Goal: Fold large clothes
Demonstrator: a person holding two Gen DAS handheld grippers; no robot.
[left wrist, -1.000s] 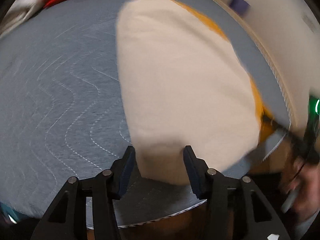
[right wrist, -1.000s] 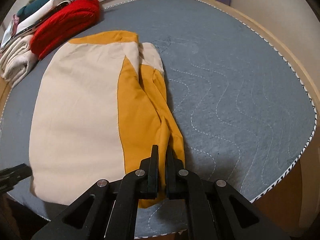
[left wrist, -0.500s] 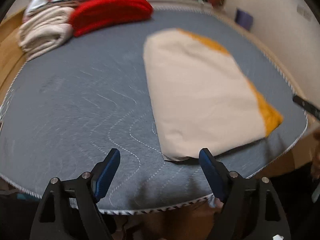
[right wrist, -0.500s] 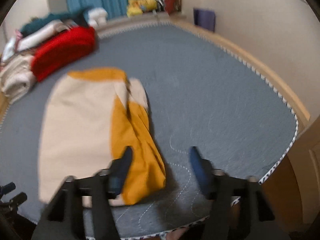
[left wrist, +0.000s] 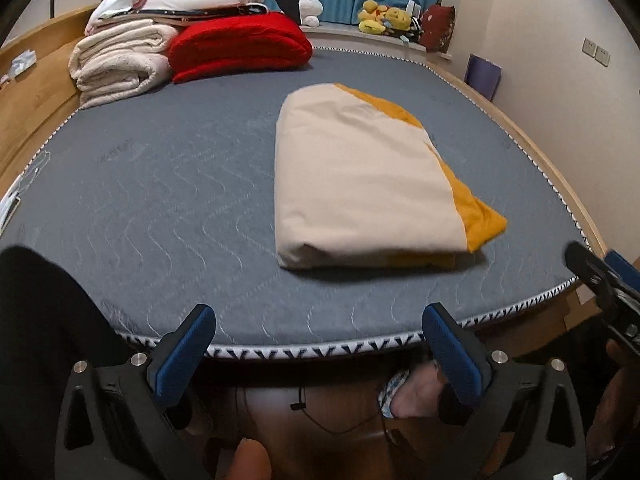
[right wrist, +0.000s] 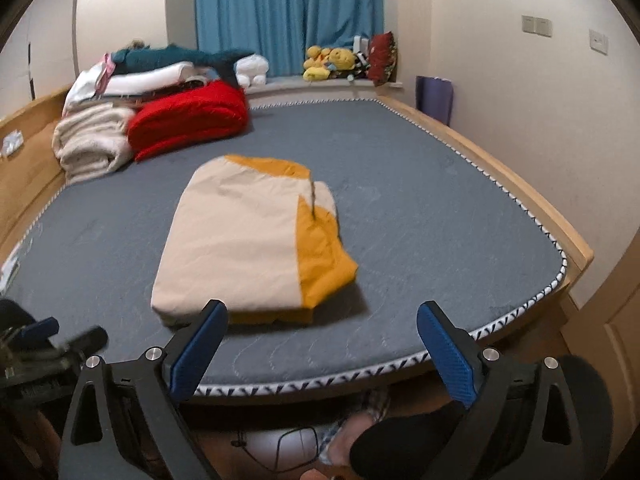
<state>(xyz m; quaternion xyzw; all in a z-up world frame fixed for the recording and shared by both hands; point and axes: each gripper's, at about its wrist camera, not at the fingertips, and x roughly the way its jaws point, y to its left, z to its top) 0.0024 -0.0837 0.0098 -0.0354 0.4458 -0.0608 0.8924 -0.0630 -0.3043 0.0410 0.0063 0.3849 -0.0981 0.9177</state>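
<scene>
we see the folded cream and mustard-yellow cloth bundle (left wrist: 360, 184) lying flat on the grey quilted mattress (left wrist: 160, 184), near its front edge. our left tongs (left wrist: 320, 332) and right tongs (right wrist: 320, 328) hang short of that edge, jaws opening wide with nothing between them. only the left view shows the right tongs at the mattress's right corner; only the right view shows the bundle's yellow side panel with its slit.
</scene>
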